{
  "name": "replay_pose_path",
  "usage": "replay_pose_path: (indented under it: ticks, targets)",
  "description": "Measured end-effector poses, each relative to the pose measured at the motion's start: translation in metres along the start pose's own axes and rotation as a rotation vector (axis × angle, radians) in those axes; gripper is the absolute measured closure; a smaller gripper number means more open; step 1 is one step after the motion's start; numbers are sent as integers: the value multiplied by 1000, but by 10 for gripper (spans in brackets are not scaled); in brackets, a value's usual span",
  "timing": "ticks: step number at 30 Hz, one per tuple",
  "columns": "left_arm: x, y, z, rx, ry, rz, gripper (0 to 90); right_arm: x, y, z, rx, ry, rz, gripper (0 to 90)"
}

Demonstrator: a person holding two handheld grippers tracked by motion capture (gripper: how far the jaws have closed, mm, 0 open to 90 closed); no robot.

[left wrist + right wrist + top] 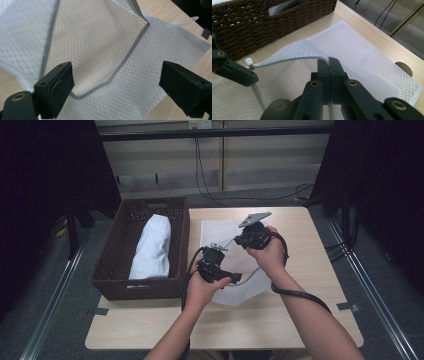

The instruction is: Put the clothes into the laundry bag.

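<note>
Right gripper (329, 65) pinching mesh laundry bag (367, 57) rim at zipper, mid-counter (310, 220); left gripper (115, 85) spread, empty. Opening step; next probably regrip opposite rim, load towel (152, 245) from basket (107, 265).

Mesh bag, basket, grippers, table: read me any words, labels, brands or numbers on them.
No readable text anywhere.
mesh bag: plain white netting, grey zipper, no label.
basket: bare wicker.
white cloth in it: unmarked.
left gripper and right gripper: plain black jaws.
table: bare wood.
</note>
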State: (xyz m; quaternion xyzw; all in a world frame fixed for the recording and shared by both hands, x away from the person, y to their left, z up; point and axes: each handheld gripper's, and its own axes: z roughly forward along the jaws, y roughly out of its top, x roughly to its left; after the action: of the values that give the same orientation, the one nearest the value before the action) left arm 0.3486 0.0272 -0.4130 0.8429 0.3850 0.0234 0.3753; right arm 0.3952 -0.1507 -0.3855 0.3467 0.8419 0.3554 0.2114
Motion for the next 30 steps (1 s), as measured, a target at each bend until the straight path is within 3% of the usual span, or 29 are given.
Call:
replay_pose_path:
  ticks: [20, 24, 28, 30]
  targets:
    - [20, 20, -29, -7, 7, -13, 105, -1, 2, -1, -2, -3, -9, 892]
    - [26, 22, -33, -28, 20, -43, 103, -2, 3, -3, -1, -3, -4, 892]
    - [31, 24, -36, -7, 13, -21, 103, -3, 2, -2, 0, -3, -8, 891]
    - [33, 26, -39, -21, 22, -37, 102, -3, 1, -3, 6, -10, -5, 892]
